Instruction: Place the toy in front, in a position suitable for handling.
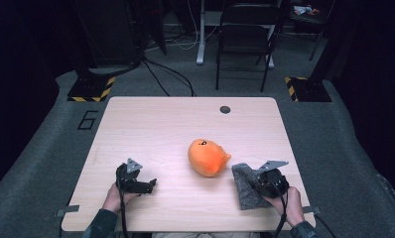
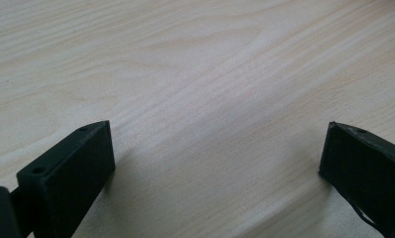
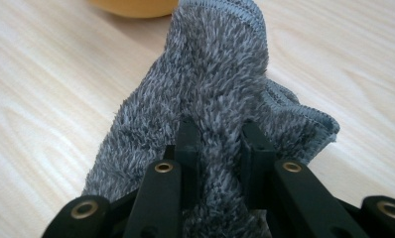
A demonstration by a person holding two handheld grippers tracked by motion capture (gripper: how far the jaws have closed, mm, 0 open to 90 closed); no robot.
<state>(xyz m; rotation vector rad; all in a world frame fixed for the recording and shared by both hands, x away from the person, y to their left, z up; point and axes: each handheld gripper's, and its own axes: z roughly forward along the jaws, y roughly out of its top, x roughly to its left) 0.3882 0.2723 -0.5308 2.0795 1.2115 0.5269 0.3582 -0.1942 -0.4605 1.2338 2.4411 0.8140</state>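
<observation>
High view: a pale wooden table [image 1: 151, 129] with an orange plush [image 1: 208, 157] near its middle. Just right of the plush and toward the person lies a grey cloth [image 1: 245, 186], its far corner close to the plush. The right gripper [image 1: 261, 184] is clamped onto the cloth's right edge, held by a hand [image 1: 290, 203] coming in from the table's near edge. Well left of the plush, the left gripper [image 1: 148, 184] rests low over bare wood with nothing in it, held by the other hand [image 1: 115, 198]. Nothing lies between the plush and either gripper except the cloth. A small dark round hole [image 1: 225, 109] sits in the tabletop beyond the plush. On the grey floor left of the table, the number 6 [image 1: 88, 120] is marked. Beyond the table stands a dark folding chair [image 1: 245, 34], with yellow-and-black striped bases [image 1: 92, 89] to either side and cables on the floor.

Left gripper view: the left gripper [image 2: 218, 144] has its jaws spread wide apart over bare wood grain, grasping nothing.

Right gripper view: the right gripper [image 3: 219, 144] has its jaws pinched into the fluffy cloth [image 3: 215, 74], which bunches up between them. The plush [image 3: 136, 7] shows as an orange edge just beyond the cloth.
</observation>
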